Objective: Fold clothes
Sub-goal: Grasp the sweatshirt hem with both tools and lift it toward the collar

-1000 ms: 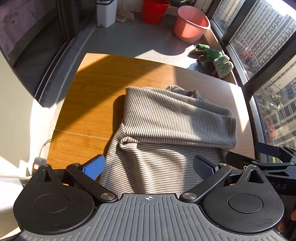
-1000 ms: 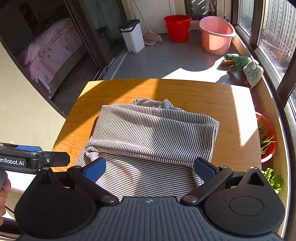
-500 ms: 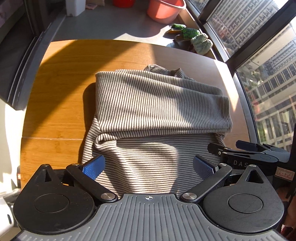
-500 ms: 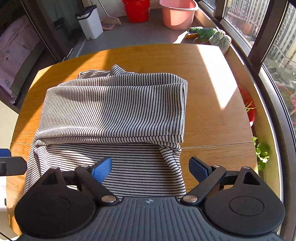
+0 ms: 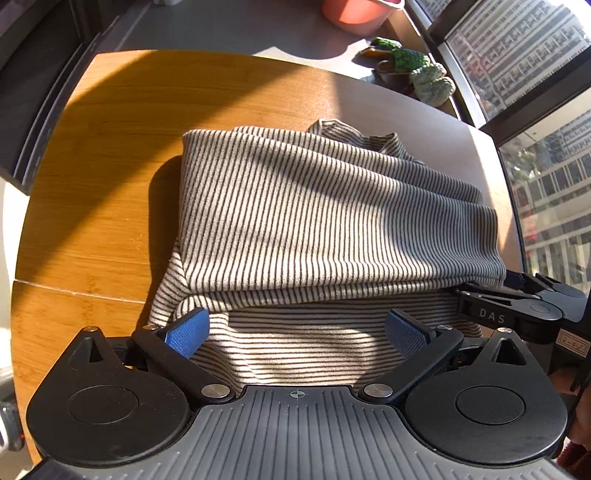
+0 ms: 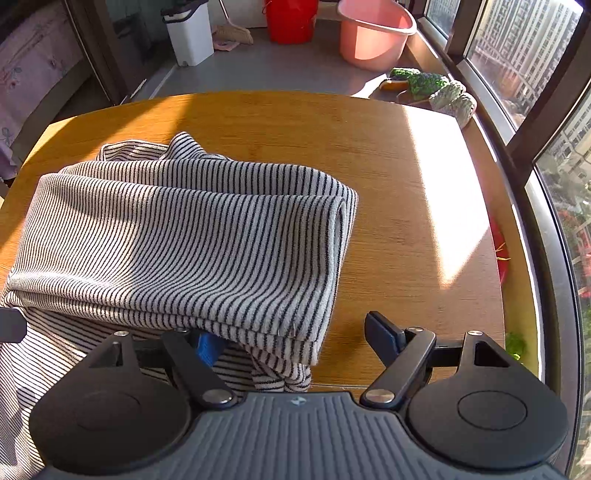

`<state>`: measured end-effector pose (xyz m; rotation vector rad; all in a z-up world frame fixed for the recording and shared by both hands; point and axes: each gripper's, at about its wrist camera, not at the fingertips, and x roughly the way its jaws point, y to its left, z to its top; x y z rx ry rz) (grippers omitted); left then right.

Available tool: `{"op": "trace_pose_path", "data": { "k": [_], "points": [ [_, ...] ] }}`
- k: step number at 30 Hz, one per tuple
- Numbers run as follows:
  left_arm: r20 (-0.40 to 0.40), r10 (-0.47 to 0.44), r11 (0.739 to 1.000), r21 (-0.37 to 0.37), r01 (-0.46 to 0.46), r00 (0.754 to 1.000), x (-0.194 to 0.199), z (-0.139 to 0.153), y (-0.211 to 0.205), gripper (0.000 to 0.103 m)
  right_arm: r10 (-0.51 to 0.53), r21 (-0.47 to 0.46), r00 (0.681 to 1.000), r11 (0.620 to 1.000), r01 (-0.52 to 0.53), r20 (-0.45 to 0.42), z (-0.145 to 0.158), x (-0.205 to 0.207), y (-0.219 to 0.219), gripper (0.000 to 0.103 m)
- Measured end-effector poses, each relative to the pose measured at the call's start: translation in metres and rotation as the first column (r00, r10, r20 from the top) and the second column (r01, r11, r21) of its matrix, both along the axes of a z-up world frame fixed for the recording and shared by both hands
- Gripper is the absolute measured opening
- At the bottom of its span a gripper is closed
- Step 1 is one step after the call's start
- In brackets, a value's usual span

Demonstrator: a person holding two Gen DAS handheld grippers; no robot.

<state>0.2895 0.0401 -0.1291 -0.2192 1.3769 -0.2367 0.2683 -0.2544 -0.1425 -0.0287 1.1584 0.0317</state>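
A grey-and-black striped garment lies partly folded on the round wooden table, its upper half doubled over the lower part. My left gripper is open, low over the garment's near edge with striped cloth between its blue pads. My right gripper is open at the garment's right near corner; its left finger is tucked under the folded layer, its right finger over bare wood. The right gripper also shows at the right edge of the left wrist view.
On the floor beyond the table stand a pink basin, a red bucket and a white bin. Knitted slippers lie by the window wall on the right. A red bowl sits below the table's right edge.
Both grippers moved forward and down to the garment's near edge. The right gripper shifted to the right corner and its left finger slid under the folded layer.
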Motion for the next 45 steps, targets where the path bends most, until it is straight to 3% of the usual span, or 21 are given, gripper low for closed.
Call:
{"op": "trace_pose_path", "data": {
  "k": [4,11,16,20,21,22,24,26,28,31,33,35,36,38,40,42,45],
  "points": [
    [-0.066,0.072,0.995,-0.056,-0.076,0.995,0.01,-0.013,-0.015,0.103,0.088,-0.018,0.995,0.996,-0.087,0.05,0.011,-0.001,-0.01,0.079],
    [-0.041,0.08,0.997,-0.001,-0.08,0.996,0.021,-0.024,-0.05,0.103,0.25,-0.102,0.962,0.966,-0.239,0.107,0.015,0.01,-0.02,0.079],
    [0.095,0.101,0.992,0.071,-0.107,0.99,0.004,-0.001,-0.035,0.103,0.214,0.001,0.973,0.977,-0.215,0.088,0.031,-0.017,-0.046,0.094],
    [0.241,0.011,0.993,0.108,-0.039,0.97,-0.011,0.022,-0.033,0.103,0.156,0.039,0.983,0.986,-0.16,0.097,0.039,-0.032,-0.067,0.094],
    [0.266,-0.002,0.994,0.101,-0.026,0.964,-0.012,0.026,-0.033,0.103,0.147,0.052,0.982,0.987,-0.154,0.117,0.043,-0.033,-0.067,0.085],
    [0.282,-0.012,0.997,0.082,-0.012,0.959,-0.01,0.028,-0.036,0.103,0.138,0.065,0.981,0.987,-0.148,0.136,0.047,-0.034,-0.068,0.068],
    [0.313,-0.031,0.999,0.042,0.019,0.949,-0.005,0.033,-0.04,0.103,0.11,0.097,0.978,0.987,-0.128,0.178,0.055,-0.022,-0.061,0.044],
    [0.345,-0.048,0.999,0.002,0.05,0.937,0.0,0.037,-0.044,0.103,0.067,0.188,0.977,0.976,-0.106,0.203,0.06,-0.005,-0.052,0.041],
    [0.336,-0.067,0.998,0.016,0.066,0.94,0.017,0.027,-0.05,0.103,0.041,0.266,0.981,0.96,-0.091,0.189,0.054,0.014,-0.041,0.041],
    [0.265,-0.066,0.988,0.152,0.026,0.962,0.031,-0.002,-0.049,0.103,0.039,0.259,0.994,0.964,-0.064,0.1,0.03,0.034,-0.028,0.041],
    [0.184,-0.044,0.962,0.271,-0.008,0.982,0.037,-0.025,-0.038,0.103,0.052,0.256,0.995,0.964,-0.07,0.08,0.024,0.033,-0.034,0.041],
    [0.169,0.016,0.974,0.22,-0.054,0.986,0.037,-0.026,-0.019,0.103,0.064,0.255,0.996,0.964,-0.077,0.062,0.018,0.032,-0.039,0.041],
    [0.161,0.057,0.981,0.176,-0.086,0.985,0.036,-0.024,-0.007,0.103,0.097,0.255,0.994,0.961,-0.107,0.051,0.02,0.034,-0.04,0.045],
    [0.194,0.082,0.981,0.155,-0.114,0.977,0.035,-0.013,0.005,0.103,0.134,0.259,0.989,0.955,-0.144,0.055,0.028,0.038,-0.037,0.055],
    [0.229,0.081,0.986,0.123,-0.112,0.97,0.041,-0.002,0.008,0.103,0.158,0.256,0.983,0.951,-0.176,0.088,0.039,0.043,-0.031,0.082],
    [0.268,0.066,0.992,0.088,-0.093,0.961,0.051,0.008,0.007,0.103,0.192,0.206,0.961,0.95,-0.233,0.197,0.055,0.047,-0.019,0.086],
    [0.349,-0.014,0.986,0.159,-0.045,0.937,0.071,0.016,-0.016,0.103,0.246,0.214,0.938,0.93,-0.299,0.244,0.067,0.07,-0.002,0.086]
  ]
}}
